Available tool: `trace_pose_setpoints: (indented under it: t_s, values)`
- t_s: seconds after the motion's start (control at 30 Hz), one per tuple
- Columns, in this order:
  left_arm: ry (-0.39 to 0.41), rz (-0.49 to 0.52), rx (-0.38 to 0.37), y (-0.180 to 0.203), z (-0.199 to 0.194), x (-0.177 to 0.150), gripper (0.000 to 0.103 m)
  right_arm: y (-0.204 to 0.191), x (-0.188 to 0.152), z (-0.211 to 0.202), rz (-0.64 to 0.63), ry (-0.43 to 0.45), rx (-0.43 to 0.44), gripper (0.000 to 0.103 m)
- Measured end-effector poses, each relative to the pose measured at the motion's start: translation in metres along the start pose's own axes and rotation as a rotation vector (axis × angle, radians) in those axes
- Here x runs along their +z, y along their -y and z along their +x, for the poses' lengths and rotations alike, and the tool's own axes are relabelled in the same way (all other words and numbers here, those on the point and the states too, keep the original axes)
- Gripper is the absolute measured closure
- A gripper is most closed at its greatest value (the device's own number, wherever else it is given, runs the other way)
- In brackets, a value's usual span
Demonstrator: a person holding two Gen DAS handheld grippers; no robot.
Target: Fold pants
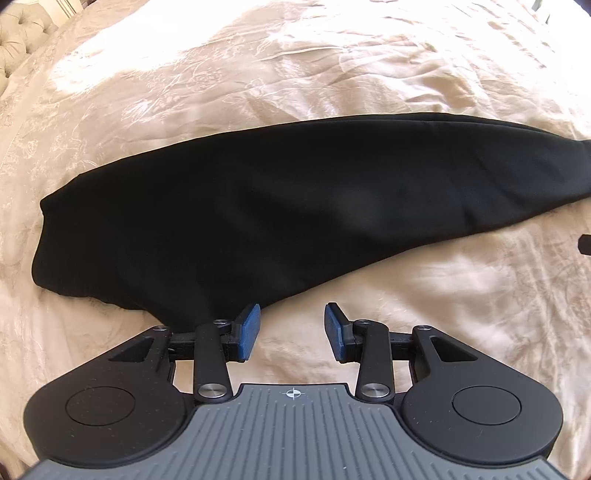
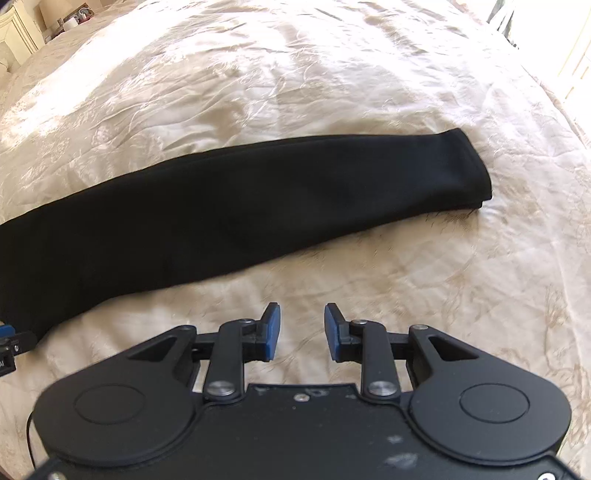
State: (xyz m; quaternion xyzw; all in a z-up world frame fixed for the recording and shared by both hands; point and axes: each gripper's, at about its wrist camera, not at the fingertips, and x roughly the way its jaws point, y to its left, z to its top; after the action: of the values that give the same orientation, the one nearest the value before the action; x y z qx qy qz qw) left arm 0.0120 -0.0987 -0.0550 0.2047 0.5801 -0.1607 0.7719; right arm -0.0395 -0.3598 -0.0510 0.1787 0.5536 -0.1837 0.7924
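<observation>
Black pants [image 1: 258,206] lie folded lengthwise on the cream bedspread, one leg on top of the other. The wide waist end is at the left of the left wrist view; the leg cuffs [image 2: 469,166] end at the right of the right wrist view. My left gripper [image 1: 291,314] hovers open over the bedspread just off the pants' near edge, nothing between its blue pads. My right gripper [image 2: 302,314] is open too, above bare bedspread in front of the pants' legs [image 2: 221,214], holding nothing. A bit of the left gripper [image 2: 11,347] shows at the left edge of the right wrist view.
The cream patterned bedspread [image 2: 332,74] spreads wide behind and in front of the pants. A tufted headboard [image 1: 18,33] is at the far left. A nightstand with a lamp [image 2: 55,14] and small items stands at the far left corner.
</observation>
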Motion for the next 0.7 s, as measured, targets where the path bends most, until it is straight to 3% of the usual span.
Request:
trace_pose_setpoints:
  t_s: [0.27, 0.6, 0.7]
  values:
    - [0.0, -0.006, 0.01, 0.02, 0.001, 0.029, 0.066, 0.001, 0.056, 0.017, 0.008, 0.027, 0.098, 0.073]
    - [-0.03, 0.039, 0.008, 0.032, 0.034, 0.075, 0.066, 0.072, 0.093, 0.03, 0.079, 0.113, -0.13, 0.069]
    - [-0.031, 0.063, -0.001, 0.039, 0.044, 0.087, 0.066, 0.092, 0.105, 0.037, 0.112, 0.109, -0.139, 0.068]
